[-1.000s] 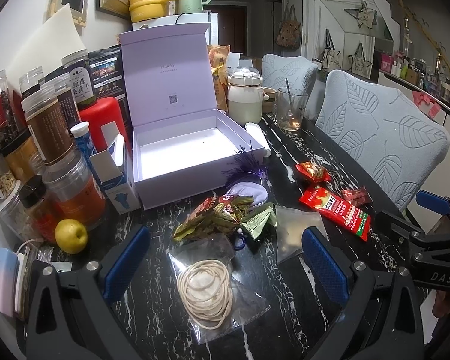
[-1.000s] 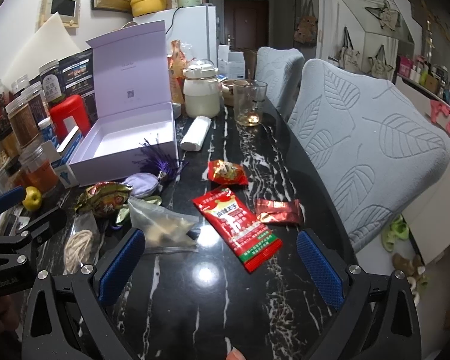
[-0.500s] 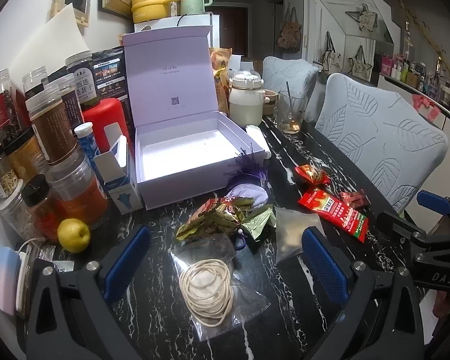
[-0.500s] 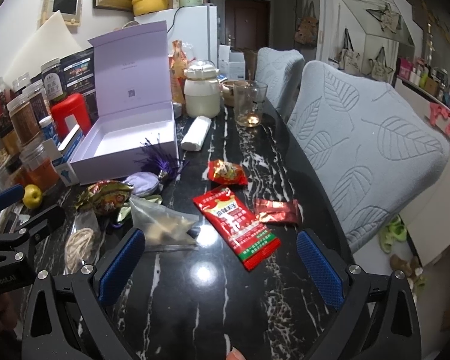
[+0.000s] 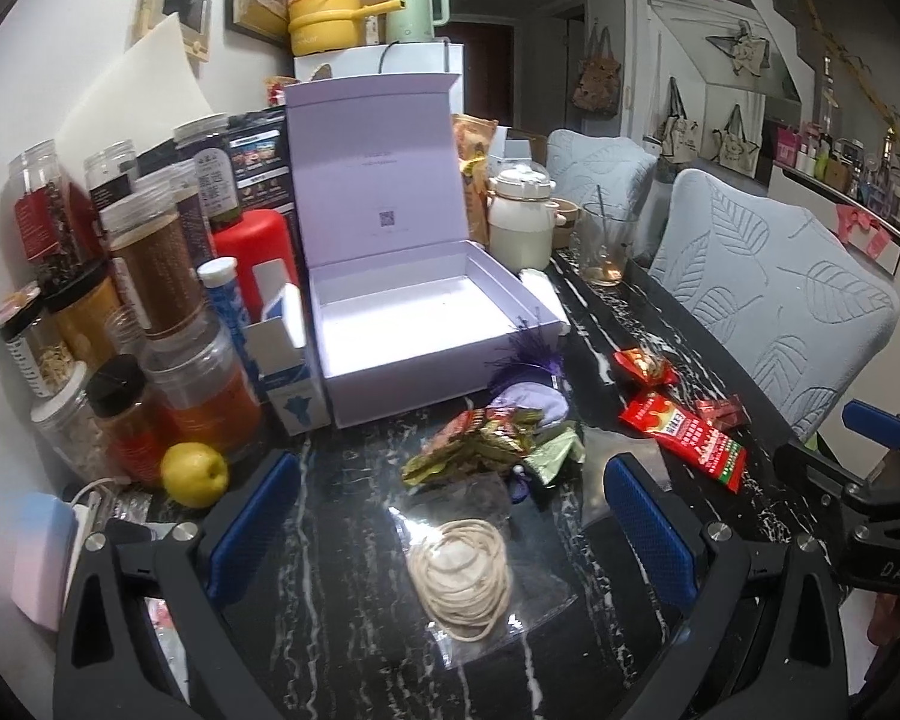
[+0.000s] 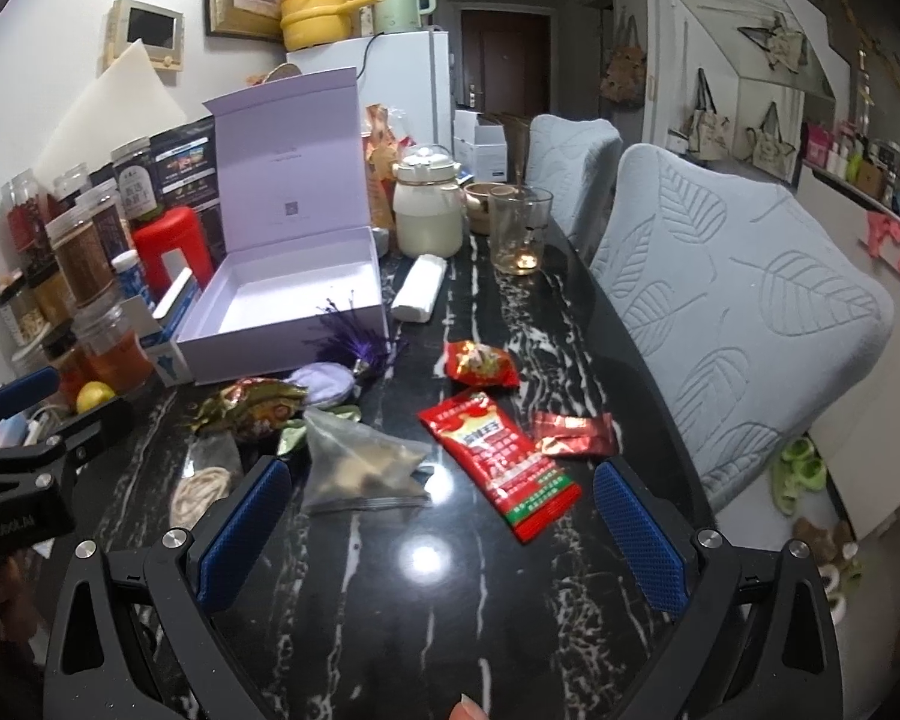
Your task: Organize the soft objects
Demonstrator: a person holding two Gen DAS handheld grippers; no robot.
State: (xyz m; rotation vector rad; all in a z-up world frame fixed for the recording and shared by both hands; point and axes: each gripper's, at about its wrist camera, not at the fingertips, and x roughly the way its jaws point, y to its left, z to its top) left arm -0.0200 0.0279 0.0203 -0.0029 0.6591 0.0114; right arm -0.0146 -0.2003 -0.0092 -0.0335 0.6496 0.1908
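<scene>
In the left wrist view the left gripper (image 5: pixel 450 516) fills the bottom of the frame with its jaws spread wide and nothing between the blue pads but the black marble table (image 5: pixel 342 570); a coil of cream rubber bands (image 5: pixel 459 576) in a clear bag lies on the table in that gap, lower centre, touched by neither pad. Just above it, at mid-frame, sits a heap of crinkled snack wrappers (image 5: pixel 480 444), with a lilac pouch (image 5: pixel 534 405) and a purple feather tuft (image 5: pixel 528 354) behind. Further up stands the open lavender box (image 5: pixel 408 312), lid upright, its tray holding nothing. At the left edge jars crowd together, a yellow lemon (image 5: pixel 193 474) in front of them. In the right wrist view the right gripper (image 6: pixel 438 522) is likewise released, jaws wide, gripping nothing. Between its pads, lower centre, lie a clear bag of pale contents (image 6: pixel 360 462) and a long red packet (image 6: pixel 498 456); right of that a small dark red sachet (image 6: pixel 576 433), and above it a small red snack bag (image 6: pixel 480 363). A white roll (image 6: pixel 419 295) rests beside the box near mid-frame, and a glass cup (image 6: pixel 519 234) stands higher up.
</scene>
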